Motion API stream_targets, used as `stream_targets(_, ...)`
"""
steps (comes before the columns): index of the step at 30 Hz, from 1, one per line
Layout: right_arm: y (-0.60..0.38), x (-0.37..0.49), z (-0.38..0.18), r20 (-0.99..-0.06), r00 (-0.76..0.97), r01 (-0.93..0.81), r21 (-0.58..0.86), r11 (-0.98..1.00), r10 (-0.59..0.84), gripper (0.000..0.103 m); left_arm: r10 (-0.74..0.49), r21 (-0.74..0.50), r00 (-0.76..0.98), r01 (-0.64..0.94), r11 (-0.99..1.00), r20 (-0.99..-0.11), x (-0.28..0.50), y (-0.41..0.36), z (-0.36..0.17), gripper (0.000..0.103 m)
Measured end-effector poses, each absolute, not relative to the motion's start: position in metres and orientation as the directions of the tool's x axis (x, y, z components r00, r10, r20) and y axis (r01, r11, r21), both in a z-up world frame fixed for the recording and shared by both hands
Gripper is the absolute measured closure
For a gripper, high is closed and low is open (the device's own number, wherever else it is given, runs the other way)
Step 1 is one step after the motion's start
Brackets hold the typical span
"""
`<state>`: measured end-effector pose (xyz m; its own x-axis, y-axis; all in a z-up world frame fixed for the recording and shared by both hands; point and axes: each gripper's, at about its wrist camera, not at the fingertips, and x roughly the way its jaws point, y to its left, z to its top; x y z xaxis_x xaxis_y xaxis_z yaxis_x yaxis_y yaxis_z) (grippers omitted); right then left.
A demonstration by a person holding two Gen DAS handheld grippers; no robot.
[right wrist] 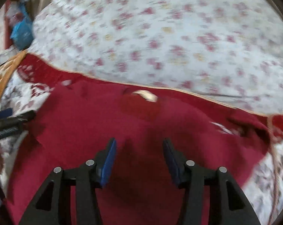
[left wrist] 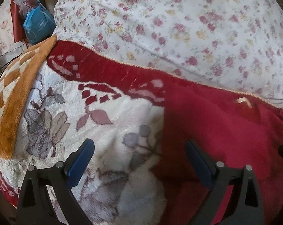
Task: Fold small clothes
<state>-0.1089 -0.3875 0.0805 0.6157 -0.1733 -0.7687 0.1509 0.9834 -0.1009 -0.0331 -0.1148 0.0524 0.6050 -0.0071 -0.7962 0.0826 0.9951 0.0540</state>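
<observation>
A small dark red garment (left wrist: 225, 131) lies spread on a plush blanket (left wrist: 107, 123), with a pale neck label (left wrist: 244, 101) near its far edge. My left gripper (left wrist: 139, 146) is open and empty, hovering over the garment's left edge where it meets the blanket. In the right wrist view the red garment (right wrist: 107, 120) fills the middle, its label (right wrist: 146, 95) ahead. My right gripper (right wrist: 139, 146) is open and empty just above the garment's middle. The left gripper's tool (right wrist: 8, 121) shows at the left edge.
A floral-print sheet (left wrist: 178, 28) covers the bed beyond the blanket's red border (left wrist: 107, 65). An orange-and-cream blanket (left wrist: 14, 93) lies at the left. A blue bag (left wrist: 38, 26) and a plastic bag hang at the far left. The right wrist view is motion-blurred.
</observation>
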Motion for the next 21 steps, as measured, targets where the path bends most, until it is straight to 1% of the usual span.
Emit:
stream_targets(1, -0.396, -0.113, 0.076, -0.772, 0.596, 0.192, -0.131, 0.973, -0.221, 0.041, -0.018, 0.048, 0.612, 0.091, 0.995, -0.791, -0.036, -0.117, 0.055, 0.006)
stream_targets(3, -0.412, -0.116, 0.061, -0.808, 0.536, 0.217, -0.150, 0.965, -0.246, 0.041, -0.034, 0.044, 0.629, 0.109, 0.993, -0.776, -0.042, -0.123, 0.061, 0.006)
stream_targets(4, -0.419, -0.119, 0.055, -0.829, 0.513, 0.210, -0.132, 0.969, -0.224, 0.041, -0.046, 0.037, 0.634, 0.117, 0.992, -0.772, -0.044, -0.126, 0.064, 0.006)
stream_targets(7, -0.424, -0.137, 0.073, -0.811, 0.558, 0.194, -0.079, 0.978, -0.176, 0.041, -0.103, -0.010, 0.635, 0.148, 0.989, -0.766, -0.052, -0.131, 0.069, 0.006)
stream_targets(9, -0.433, -0.152, 0.084, -0.800, 0.578, 0.214, -0.040, 0.976, -0.160, 0.037, -0.158, -0.052, 0.631, 0.183, 0.982, -0.760, -0.058, -0.136, 0.073, 0.006)
stream_targets(11, -0.452, -0.172, 0.095, -0.778, 0.611, 0.262, 0.028, 0.965, -0.144, 0.029, -0.188, -0.066, 0.624, 0.213, 0.975, -0.758, -0.061, -0.143, 0.073, 0.006)
stream_targets(13, -0.475, -0.187, 0.102, -0.765, 0.630, 0.313, 0.098, 0.945, -0.130, 0.028, -0.211, -0.066, 0.608, 0.252, 0.965, -0.765, -0.063, -0.155, 0.070, 0.006)
stream_targets(16, -0.504, -0.193, 0.110, -0.758, 0.632, 0.388, 0.129, 0.912, -0.162, 0.028, -0.215, -0.049, 0.582, 0.287, 0.957, -0.785, -0.065, -0.169, 0.061, 0.006)
stream_targets(18, -0.528, -0.193, 0.118, -0.751, 0.630, 0.441, 0.137, 0.887, -0.198, 0.028, -0.214, -0.034, 0.542, 0.323, 0.946, -0.813, -0.062, -0.181, 0.049, 0.006)
stream_targets(21, -0.551, -0.187, 0.126, -0.734, 0.622, 0.507, 0.114, 0.855, -0.271, 0.025, -0.162, 0.027, 0.542, 0.324, 0.946, -0.825, -0.062, -0.192, 0.038, 0.006)
